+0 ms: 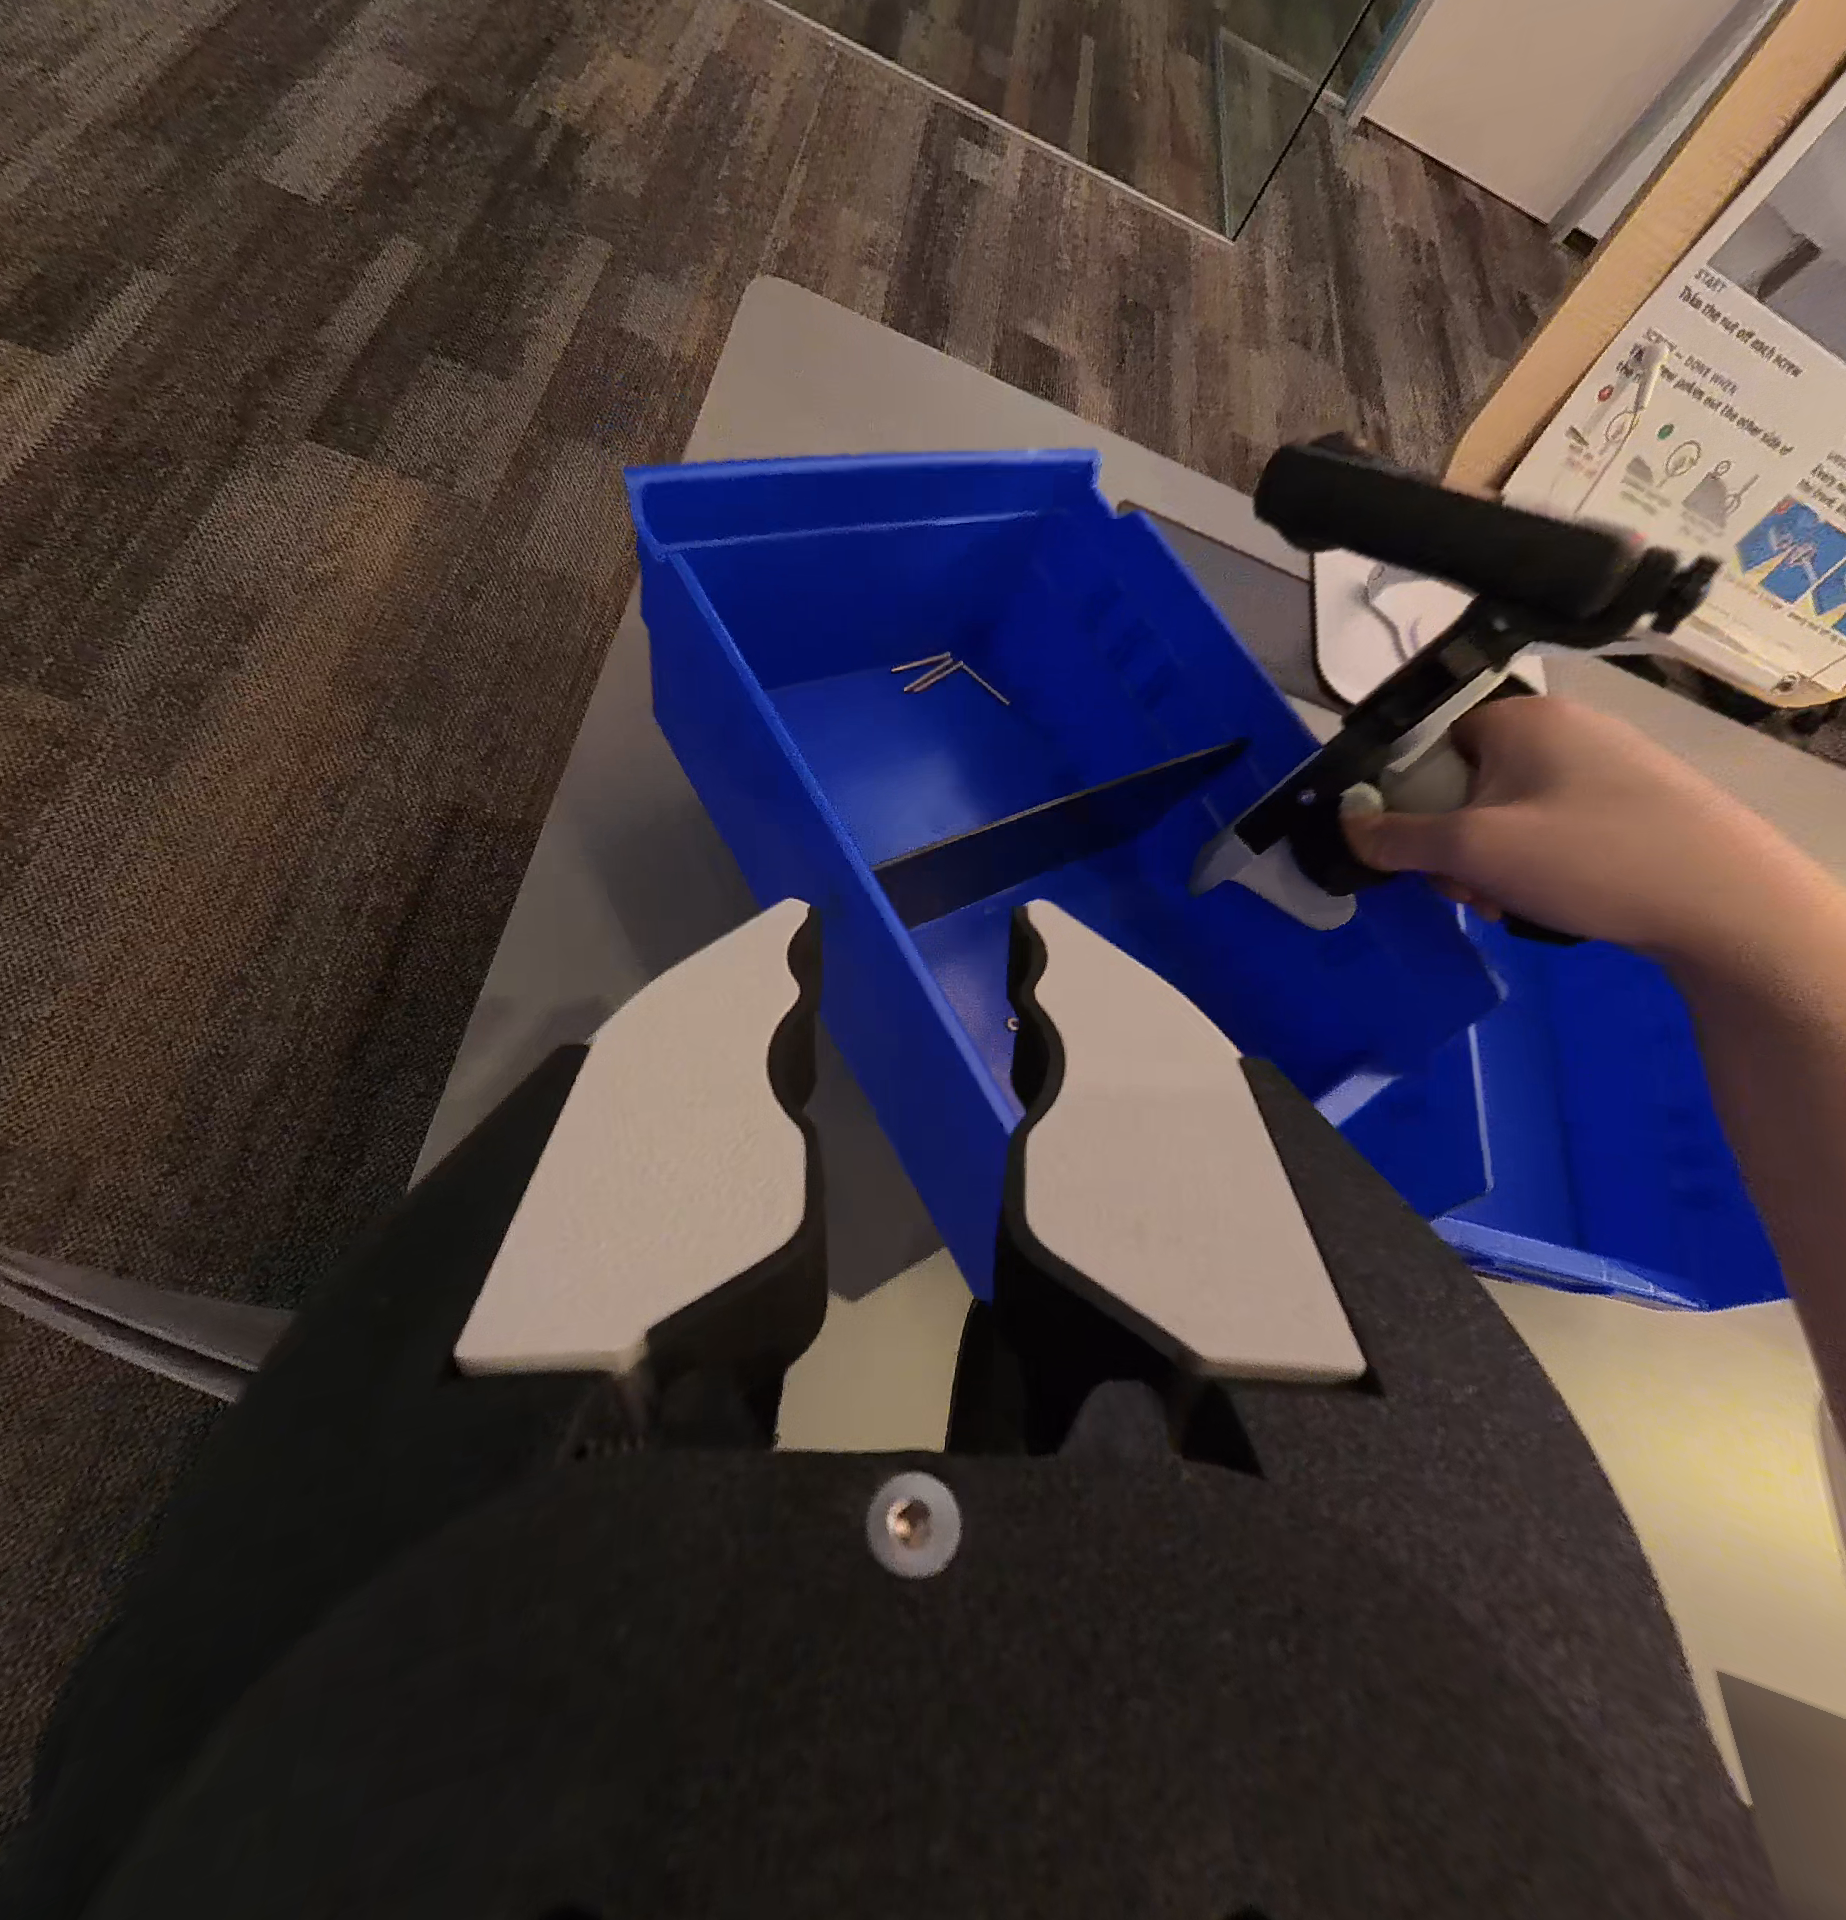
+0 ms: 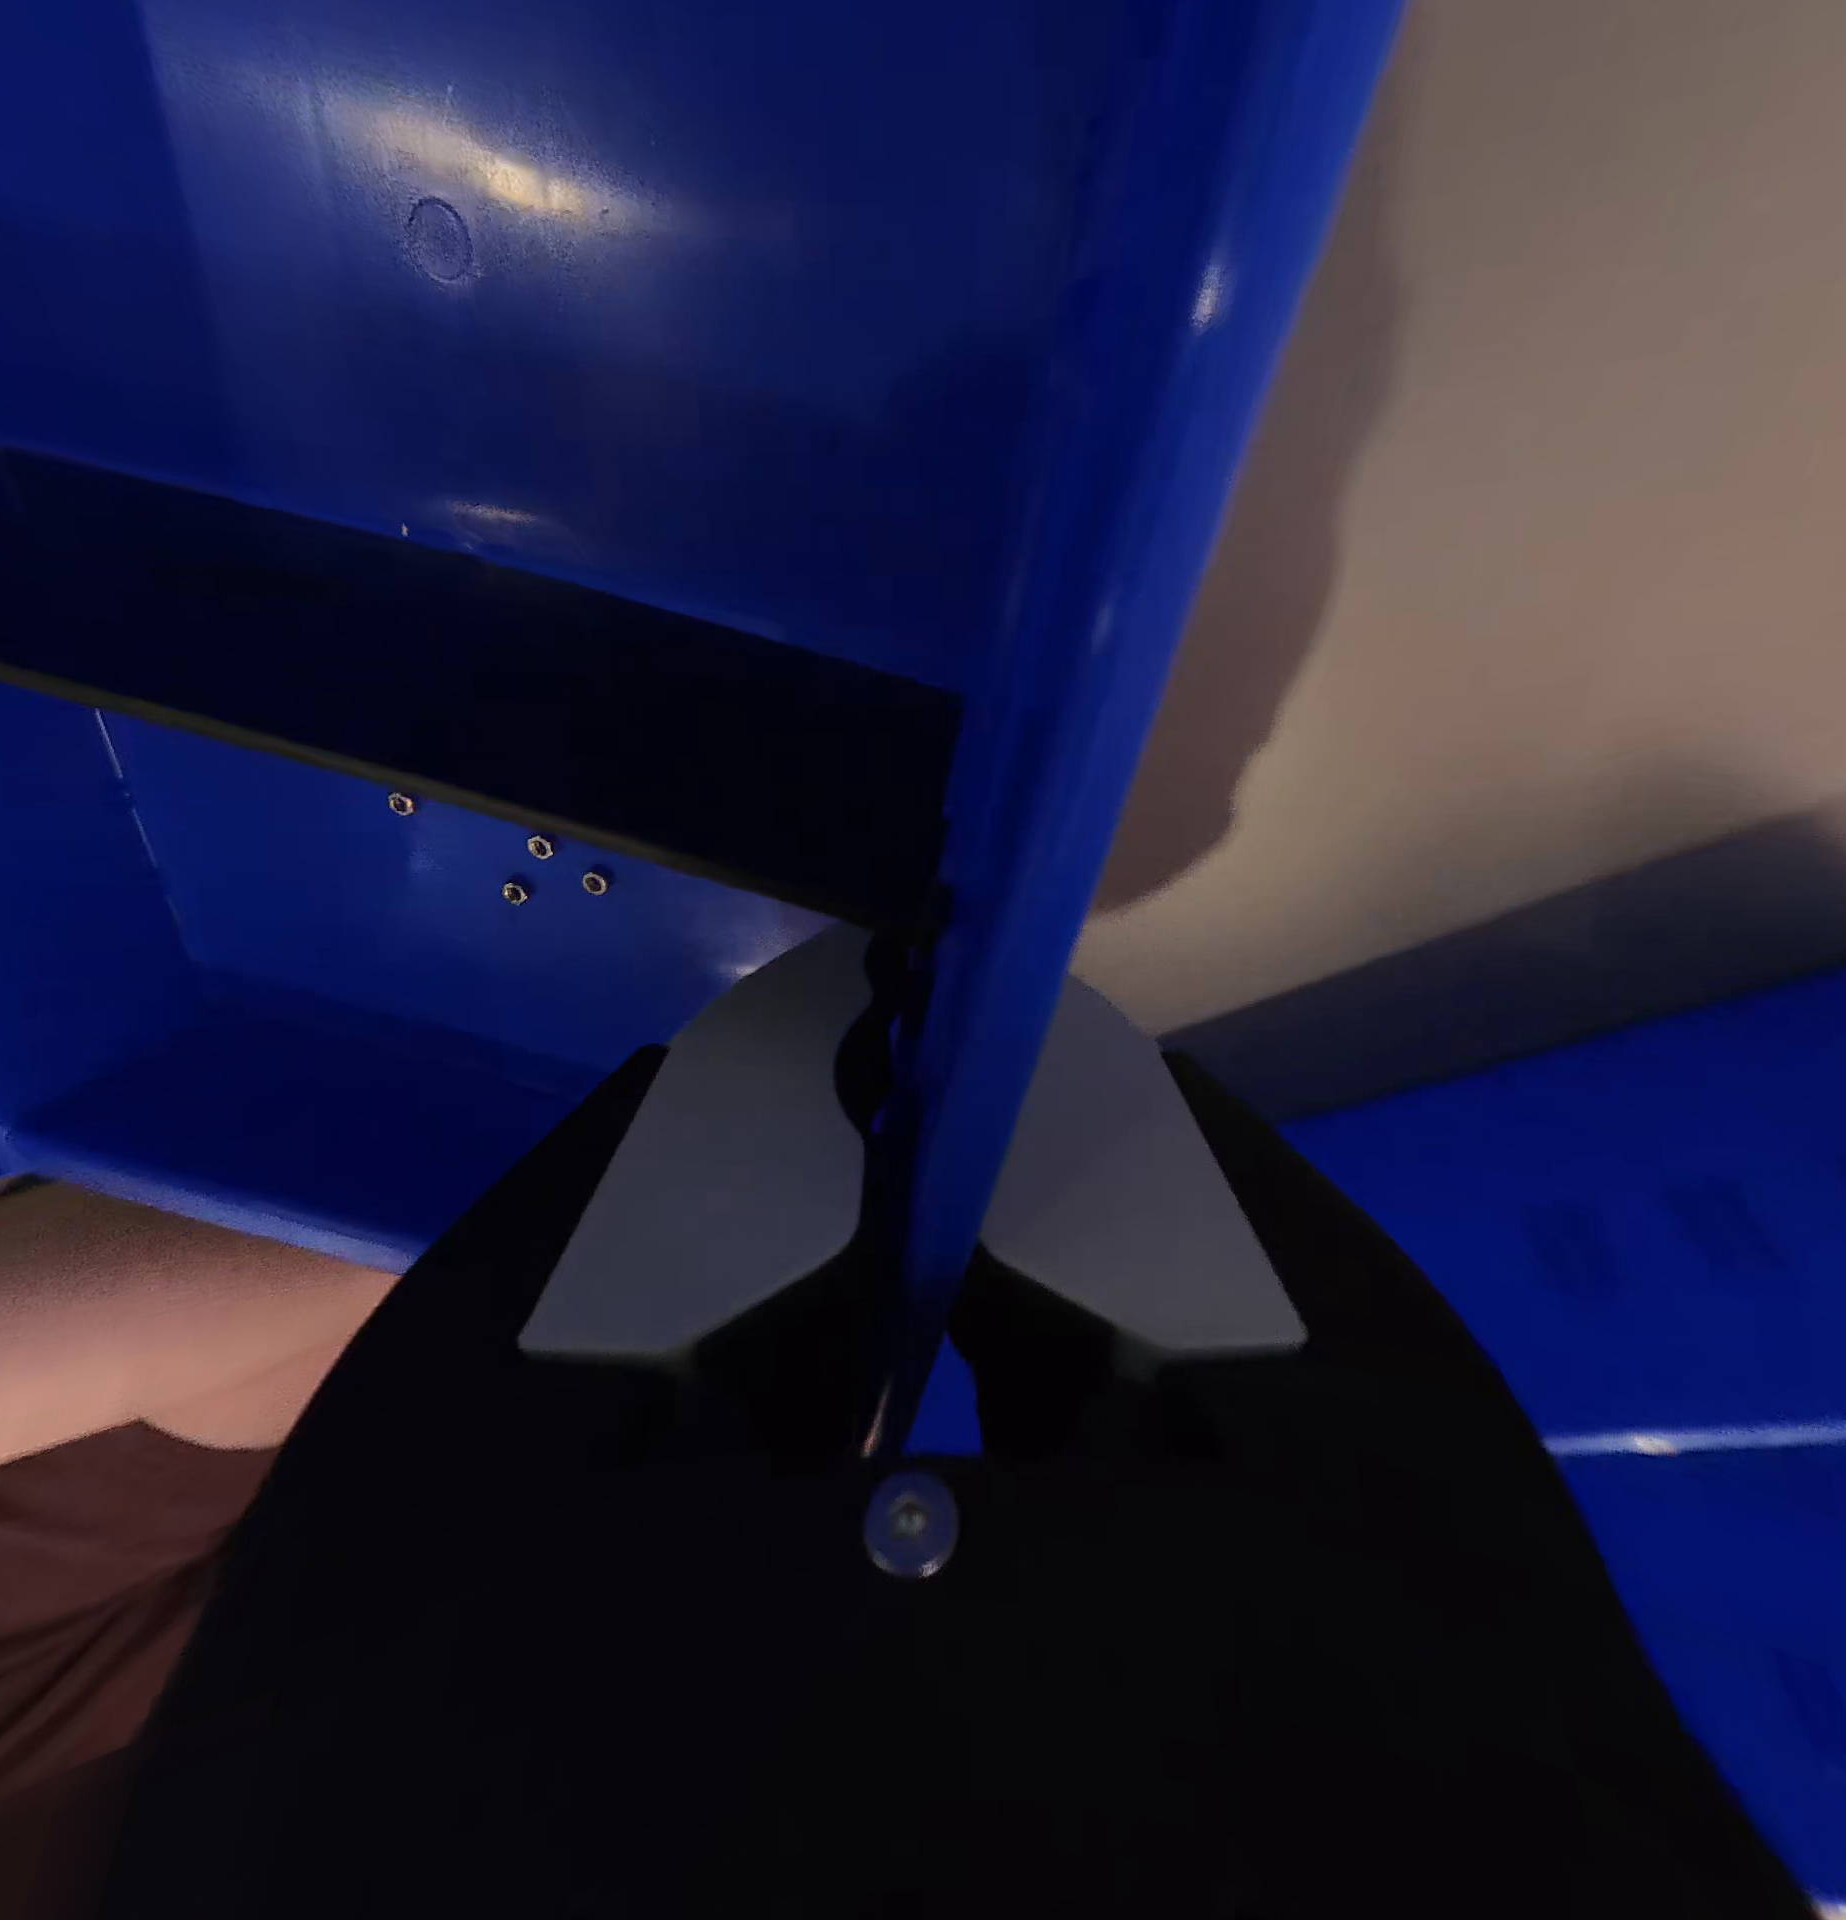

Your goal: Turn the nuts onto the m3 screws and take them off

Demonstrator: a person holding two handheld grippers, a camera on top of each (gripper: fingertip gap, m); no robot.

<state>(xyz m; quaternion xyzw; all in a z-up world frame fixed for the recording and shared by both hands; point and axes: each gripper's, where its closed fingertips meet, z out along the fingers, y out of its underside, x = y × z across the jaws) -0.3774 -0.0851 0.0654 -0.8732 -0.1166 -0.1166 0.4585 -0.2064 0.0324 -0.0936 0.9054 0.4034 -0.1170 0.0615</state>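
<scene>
- The blue bin (image 1: 929,1060) sits near the bench's (image 1: 794,353) far left corner, split by a black divider (image 1: 1054,831) into two compartments.
- The left gripper (image 1: 914,935) hovers over the bin's left wall with its fingers (image 1: 680,1132) spread, one on either side of that wall, holding nothing.
- The right gripper (image 2: 950,997), held in a hand (image 1: 1584,842), reaches in from the bin's right side; its fingers (image 2: 732,1174) are pinching the bin's right wall (image 2: 1012,935), one inside and one outside.
- The m3 screws (image 1: 945,675) lie in a small loose bunch on the floor of the far compartment, near its back wall.
- Four nuts (image 2: 545,862) lie loose on the floor of the near compartment, just beside the divider.
- A second blue bin (image 1: 1625,1164) lies just right of the first, toward the bench's right edge.
- A printed instruction sheet (image 1: 1729,416) stands propped at the bench's far right edge.
</scene>
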